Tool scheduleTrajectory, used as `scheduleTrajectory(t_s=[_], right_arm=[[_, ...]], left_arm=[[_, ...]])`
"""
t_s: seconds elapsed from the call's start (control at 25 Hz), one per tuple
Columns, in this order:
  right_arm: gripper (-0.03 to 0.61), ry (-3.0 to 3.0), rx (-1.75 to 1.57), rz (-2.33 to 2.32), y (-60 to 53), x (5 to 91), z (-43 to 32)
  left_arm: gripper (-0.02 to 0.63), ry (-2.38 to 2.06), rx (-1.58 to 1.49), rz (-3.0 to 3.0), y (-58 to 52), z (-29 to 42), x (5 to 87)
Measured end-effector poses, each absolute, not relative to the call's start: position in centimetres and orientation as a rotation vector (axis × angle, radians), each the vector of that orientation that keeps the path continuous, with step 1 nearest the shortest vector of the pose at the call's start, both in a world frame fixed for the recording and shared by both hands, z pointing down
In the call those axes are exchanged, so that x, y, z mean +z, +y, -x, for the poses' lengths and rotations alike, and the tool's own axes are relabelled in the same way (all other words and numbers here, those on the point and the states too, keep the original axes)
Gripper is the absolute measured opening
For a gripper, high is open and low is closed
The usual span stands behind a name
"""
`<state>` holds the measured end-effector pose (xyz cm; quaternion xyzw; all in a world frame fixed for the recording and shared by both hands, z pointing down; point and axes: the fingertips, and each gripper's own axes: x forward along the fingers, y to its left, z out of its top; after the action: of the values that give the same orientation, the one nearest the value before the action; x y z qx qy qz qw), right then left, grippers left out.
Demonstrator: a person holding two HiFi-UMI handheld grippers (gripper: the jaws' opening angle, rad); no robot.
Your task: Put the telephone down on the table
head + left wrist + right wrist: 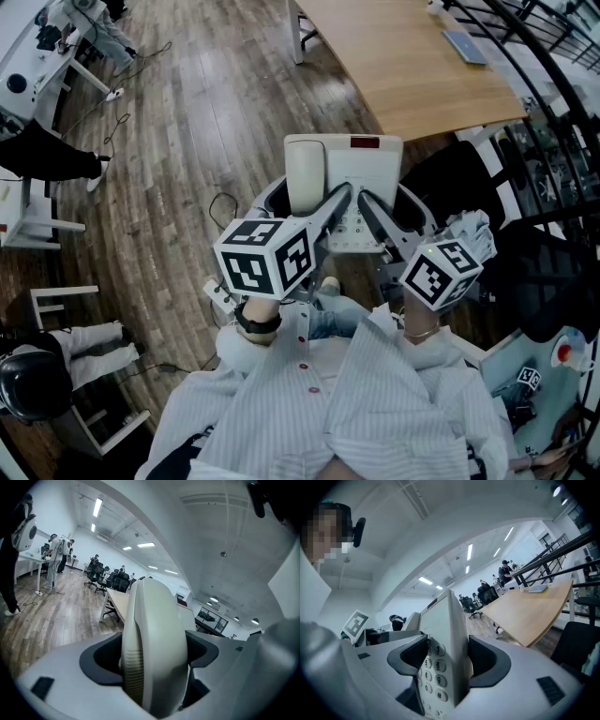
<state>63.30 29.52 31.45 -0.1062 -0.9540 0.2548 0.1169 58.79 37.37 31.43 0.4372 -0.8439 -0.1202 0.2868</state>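
Observation:
A cream desk telephone (361, 178) hangs in the air over the wooden floor, just short of the light wooden table (412, 66). Its handset (305, 173) lies in the cradle on the left side. My left gripper (305, 202) is shut across the handset side; in the left gripper view the handset (154, 644) fills the gap of that gripper (152, 663), pads against both faces. My right gripper (394, 211) is shut on the telephone's right edge. In the right gripper view the keypad (433, 667) stands on edge inside the right gripper (445, 663).
A bluish flat item (464, 45) lies on the table's far part. A black office chair (445, 173) stands right of the telephone, by the table's near corner. A seated person (56, 347) is at the lower left. A white desk (37, 56) is at the upper left.

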Motion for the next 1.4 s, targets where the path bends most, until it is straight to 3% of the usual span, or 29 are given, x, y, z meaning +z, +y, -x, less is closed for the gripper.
scheduleTrajectory(t_s=[0.88,1.4], right_arm=[[0.276,-2.756,0.735,0.392,29.6,32.4,-62.4],[0.276,-2.786,0.763,0.288,29.4,32.3,-49.6]], left_arm=[[0.393,-2.291,-0.359,-1.101,37.6,-58.3,32.2],[0.393,-2.25,-0.324,-1.192,37.1,-44.9,32.1]])
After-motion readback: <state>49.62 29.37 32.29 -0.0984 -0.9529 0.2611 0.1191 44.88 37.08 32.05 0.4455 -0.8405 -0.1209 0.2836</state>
